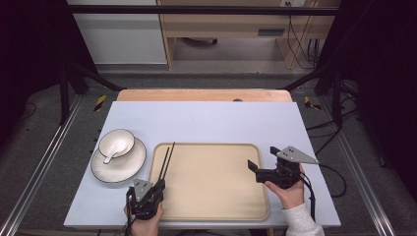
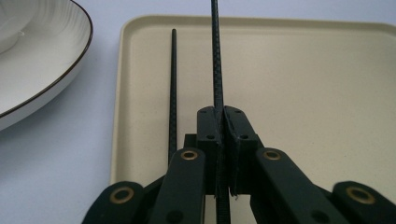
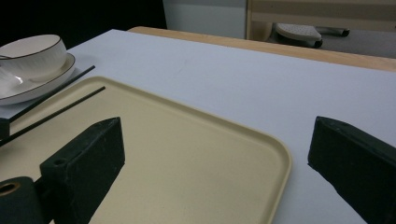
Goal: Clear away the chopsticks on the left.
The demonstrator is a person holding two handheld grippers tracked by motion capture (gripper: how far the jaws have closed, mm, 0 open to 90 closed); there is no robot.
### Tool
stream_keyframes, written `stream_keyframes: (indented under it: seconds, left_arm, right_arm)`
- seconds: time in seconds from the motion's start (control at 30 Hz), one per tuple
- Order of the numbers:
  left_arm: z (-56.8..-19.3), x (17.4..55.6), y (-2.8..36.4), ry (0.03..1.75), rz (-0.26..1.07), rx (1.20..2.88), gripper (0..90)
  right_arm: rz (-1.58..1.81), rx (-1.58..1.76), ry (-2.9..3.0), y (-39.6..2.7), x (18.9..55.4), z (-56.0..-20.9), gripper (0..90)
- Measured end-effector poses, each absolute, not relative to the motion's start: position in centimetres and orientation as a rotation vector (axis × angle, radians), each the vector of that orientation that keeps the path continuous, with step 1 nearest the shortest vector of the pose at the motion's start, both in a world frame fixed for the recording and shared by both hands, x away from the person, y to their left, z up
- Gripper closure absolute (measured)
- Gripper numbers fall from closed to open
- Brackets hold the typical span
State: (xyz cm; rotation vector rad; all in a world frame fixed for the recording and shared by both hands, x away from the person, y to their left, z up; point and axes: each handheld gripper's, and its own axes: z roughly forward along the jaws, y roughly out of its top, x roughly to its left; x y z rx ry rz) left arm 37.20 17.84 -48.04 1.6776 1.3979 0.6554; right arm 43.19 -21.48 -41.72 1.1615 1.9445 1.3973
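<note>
Two thin black chopsticks (image 1: 166, 162) lie along the left side of the beige tray (image 1: 211, 209), their long axes running from the near edge away toward the far left, tips reaching close to the tray's far-left corner. In the left gripper view, one stick (image 2: 216, 60) is pinched between the jaws of the left gripper (image 1: 158, 187), which are pressed together on it, while the other stick (image 2: 173, 93) lies just to its left over the tray floor, roughly parallel; whether that one rests flat I cannot tell. The right gripper (image 1: 263, 164) is held over the tray's right edge, its jaws spread wide with nothing between them, pointing left and away across the tray. To the left of the tray, on the pale counter (image 1: 206, 120), sits a white plate (image 1: 105, 169) with a dark rim, carrying a white bowl (image 1: 118, 140) and a white spoon (image 1: 110, 156). The plate's edge is just beside the tray's left rim. Most of the tray floor is bare between the two grippers, and the far half of the counter is open.
</note>
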Motion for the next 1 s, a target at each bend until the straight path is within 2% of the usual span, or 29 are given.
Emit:
stream_keyframes:
  seconds: [1.0]
  left_arm:
    - [-48.47,38.09,17.06,1.444,0.642,1.801,83.4]
  right_arm:
    - [1.396,1.163,1.946,-21.47,43.18,-41.73,3.9]
